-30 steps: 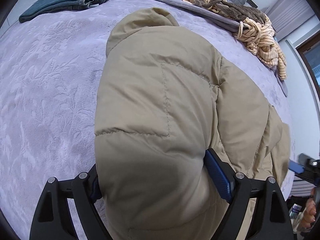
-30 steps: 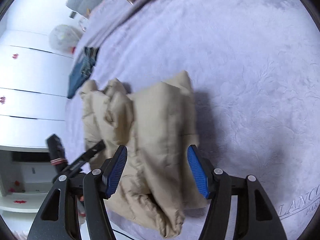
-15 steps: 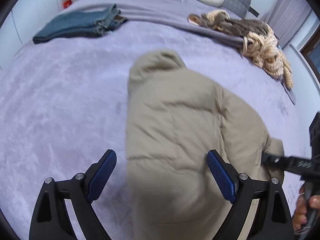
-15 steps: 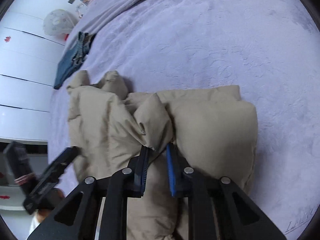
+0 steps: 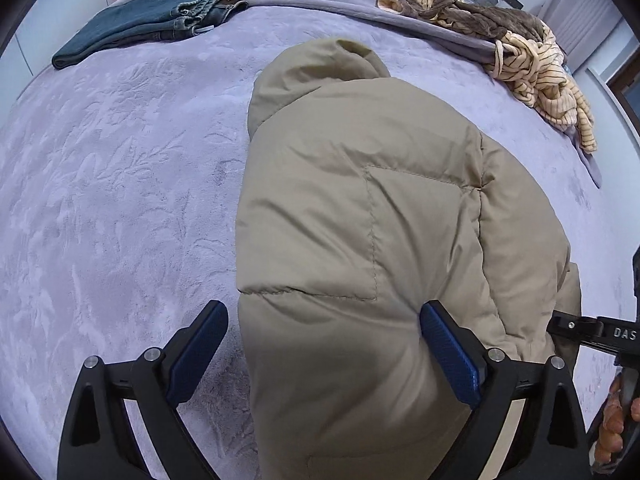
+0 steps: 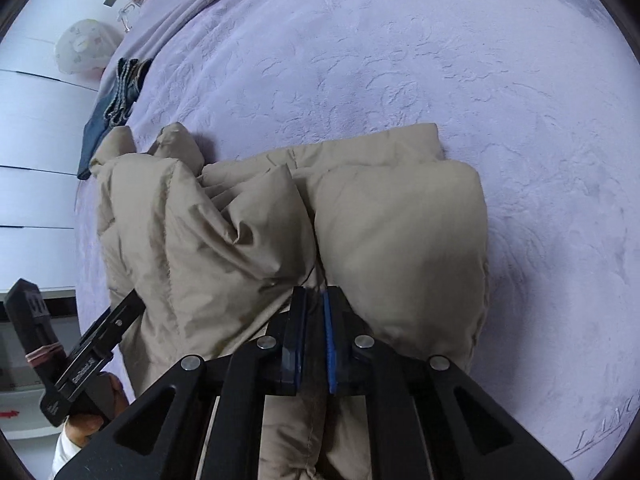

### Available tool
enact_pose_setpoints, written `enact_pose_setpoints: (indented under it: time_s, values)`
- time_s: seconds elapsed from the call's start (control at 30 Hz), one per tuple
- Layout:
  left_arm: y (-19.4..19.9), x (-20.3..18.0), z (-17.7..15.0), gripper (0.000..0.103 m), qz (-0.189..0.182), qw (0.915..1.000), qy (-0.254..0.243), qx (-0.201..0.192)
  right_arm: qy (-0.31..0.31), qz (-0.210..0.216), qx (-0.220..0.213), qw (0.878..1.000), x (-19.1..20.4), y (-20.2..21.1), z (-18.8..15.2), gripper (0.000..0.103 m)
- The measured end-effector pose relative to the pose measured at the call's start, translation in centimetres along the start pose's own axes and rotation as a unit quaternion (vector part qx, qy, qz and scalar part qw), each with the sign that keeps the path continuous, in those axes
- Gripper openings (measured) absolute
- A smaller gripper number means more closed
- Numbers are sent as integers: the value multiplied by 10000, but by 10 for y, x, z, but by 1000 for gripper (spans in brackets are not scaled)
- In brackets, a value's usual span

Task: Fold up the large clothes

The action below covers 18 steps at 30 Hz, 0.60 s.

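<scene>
One claw reads "DAS", perhaps cut off.

I see folded jeans far left on my lavender blanket, a striped garment heap far right.

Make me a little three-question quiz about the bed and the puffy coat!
1. True or false: the jeans are folded.
2. What colour is the puffy coat? A) red B) tan C) black
3. Which tool is pinching the coat?

Key:
1. True.
2. B.
3. The right tool, closing on a fold of the coat. The left tool is opening, its pads wide around the coat on the purple bedspread.
</scene>
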<state>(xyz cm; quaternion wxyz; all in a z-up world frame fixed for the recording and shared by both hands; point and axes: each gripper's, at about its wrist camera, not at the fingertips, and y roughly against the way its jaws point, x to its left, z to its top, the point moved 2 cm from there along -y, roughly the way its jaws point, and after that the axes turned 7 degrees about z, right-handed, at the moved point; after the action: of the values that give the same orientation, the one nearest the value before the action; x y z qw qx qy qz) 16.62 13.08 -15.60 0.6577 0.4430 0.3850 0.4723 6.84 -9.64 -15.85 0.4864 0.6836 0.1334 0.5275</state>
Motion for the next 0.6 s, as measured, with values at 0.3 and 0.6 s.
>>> enact_pose_setpoints:
  time_s: [0.3, 0.6]
  values:
    - [32, 5, -24, 98, 75, 9999, -58, 52, 586, 384, -124, 9975, 32, 46, -66, 11]
    - [56, 12, -51, 103, 358, 9991, -204, 78, 366, -18, 218, 9991, 18, 24, -106, 11]
